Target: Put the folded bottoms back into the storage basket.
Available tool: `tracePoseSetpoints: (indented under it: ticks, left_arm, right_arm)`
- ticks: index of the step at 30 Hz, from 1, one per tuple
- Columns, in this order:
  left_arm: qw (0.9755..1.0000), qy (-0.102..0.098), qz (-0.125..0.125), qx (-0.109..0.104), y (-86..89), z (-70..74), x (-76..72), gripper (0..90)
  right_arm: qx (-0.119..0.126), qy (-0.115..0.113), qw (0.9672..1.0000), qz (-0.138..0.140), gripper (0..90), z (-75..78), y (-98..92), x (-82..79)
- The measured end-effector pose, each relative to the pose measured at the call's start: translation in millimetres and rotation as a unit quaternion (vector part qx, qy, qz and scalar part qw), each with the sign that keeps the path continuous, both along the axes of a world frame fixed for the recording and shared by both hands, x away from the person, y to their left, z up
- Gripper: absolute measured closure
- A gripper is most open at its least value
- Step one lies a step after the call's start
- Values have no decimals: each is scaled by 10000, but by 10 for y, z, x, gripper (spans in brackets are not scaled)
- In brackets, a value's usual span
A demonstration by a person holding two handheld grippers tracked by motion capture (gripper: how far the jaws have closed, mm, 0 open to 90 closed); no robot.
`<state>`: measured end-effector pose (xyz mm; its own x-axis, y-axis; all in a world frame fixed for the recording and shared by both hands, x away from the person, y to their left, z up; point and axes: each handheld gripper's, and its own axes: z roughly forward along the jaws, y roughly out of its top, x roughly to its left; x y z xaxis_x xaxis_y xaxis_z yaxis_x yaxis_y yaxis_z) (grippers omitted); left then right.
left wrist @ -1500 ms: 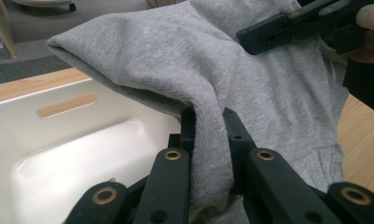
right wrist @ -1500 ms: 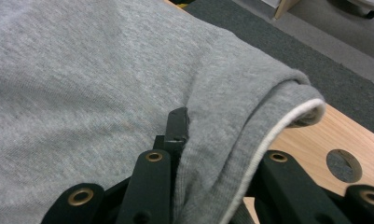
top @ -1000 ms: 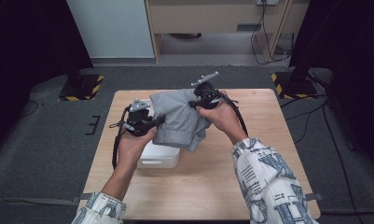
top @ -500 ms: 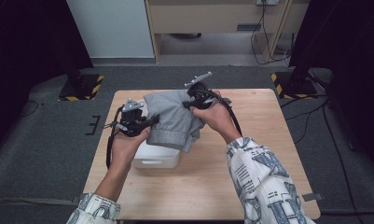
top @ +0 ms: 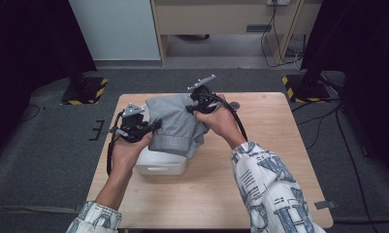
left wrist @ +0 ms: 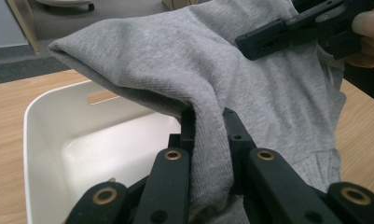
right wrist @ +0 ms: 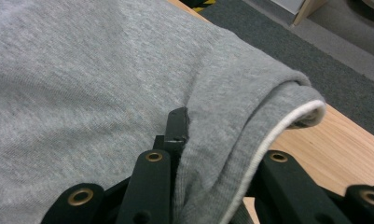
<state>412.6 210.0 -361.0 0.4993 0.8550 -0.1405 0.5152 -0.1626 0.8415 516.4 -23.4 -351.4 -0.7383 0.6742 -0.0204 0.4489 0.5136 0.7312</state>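
Above the wooden counter (top: 279,145), a grey garment (top: 175,124) hangs stretched between the two grippers, held up off the surface with its lower edge drooping toward the white bin (top: 160,164) that stands just beneath and in front of it. The left gripper (top: 151,127) has its jaws closed tight on a pinched fold at the garment's left edge; in the left gripper view the cloth (left wrist: 212,93) is bunched between the two black jaws, with the bin's open inside (left wrist: 82,154) right below. The right gripper (top: 194,104) clamps the opposite upper edge; in the right gripper view a thick folded hem with a pale inner lining (right wrist: 250,121) runs between the jaws, which grip it. Both hands sit at roughly the same height, the right one a little farther back on the counter. Patterned sleeves (top: 274,194) cover the person's arms near the lower edge of the high view. Dark grey carpet (top: 46,145) surrounds the counter.
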Motion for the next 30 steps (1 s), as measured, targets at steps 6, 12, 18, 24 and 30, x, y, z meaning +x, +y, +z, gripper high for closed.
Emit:
tracePoseSetpoints:
  ticks: [6, 12, 18, 24, 30]
  left_arm:
    - [10000, 8, 14, -27, 26, -11, 0, 823]
    - [10000, -13, 67, -28, 92, -3, -8, 822]
    - [9999, 10, 122, -49, 167, -34, -9, 822]
    - [9998, 33, 179, -43, 247, -53, -7, 823]
    - [9997, 51, 218, -47, 311, -74, -7, 823]
  right_arm:
    - [-28, 2, 10000, 31, 730, 3, 24, 17]
    - [-8, -19, 10000, 48, 730, 8, 95, 16]
    - [-5, 0, 10000, 97, 729, -16, 170, 34]
    - [19, 29, 9999, 115, 730, -52, 269, 56]
    - [2, 26, 9999, 151, 729, -82, 337, 56]
